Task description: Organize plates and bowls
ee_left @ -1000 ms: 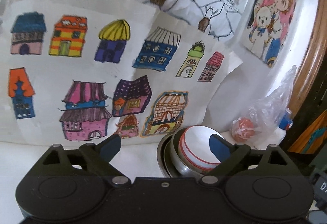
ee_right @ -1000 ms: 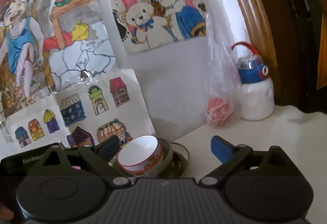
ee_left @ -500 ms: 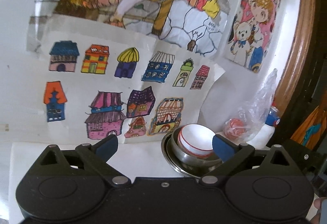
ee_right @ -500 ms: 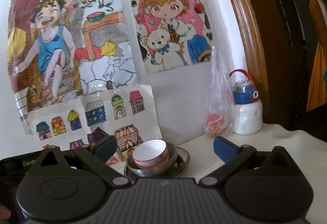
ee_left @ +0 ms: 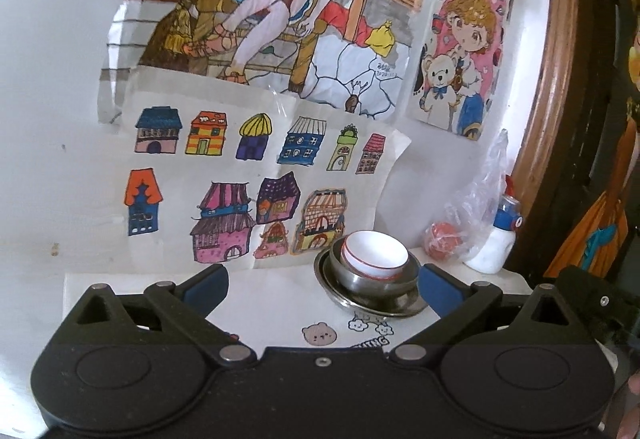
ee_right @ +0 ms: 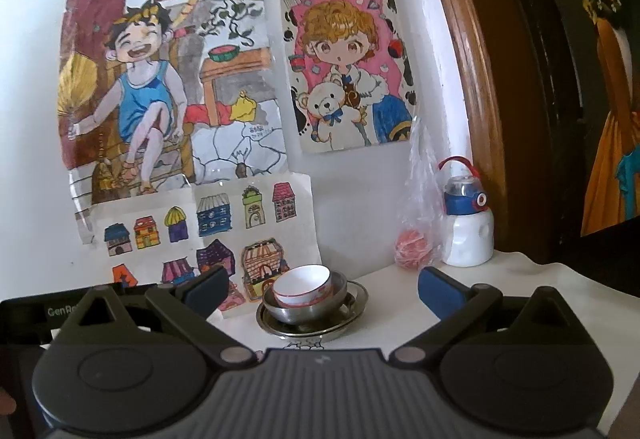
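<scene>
A white bowl with a red rim line (ee_left: 376, 254) (ee_right: 306, 285) sits tilted inside a steel bowl (ee_left: 374, 285) (ee_right: 310, 309), which rests on a steel plate (ee_left: 360, 305) (ee_right: 312, 331) on the white table by the wall. My left gripper (ee_left: 322, 283) is open and empty, held back from the stack, which shows near its right finger. My right gripper (ee_right: 323, 286) is also open with nothing between its pads, and the stack lies beyond it, between the fingers.
A clear plastic bag with a red ball (ee_left: 444, 241) (ee_right: 412, 251) and a white bottle with a blue cap (ee_left: 498, 239) (ee_right: 466, 227) stand right of the stack. Drawings cover the wall behind. A wooden frame (ee_right: 460, 59) rises at the right.
Both grippers have drawn back and slightly up from the stack, which now looks smaller and farther away. More of the wall drawings and the table show. The stack itself has not moved.
</scene>
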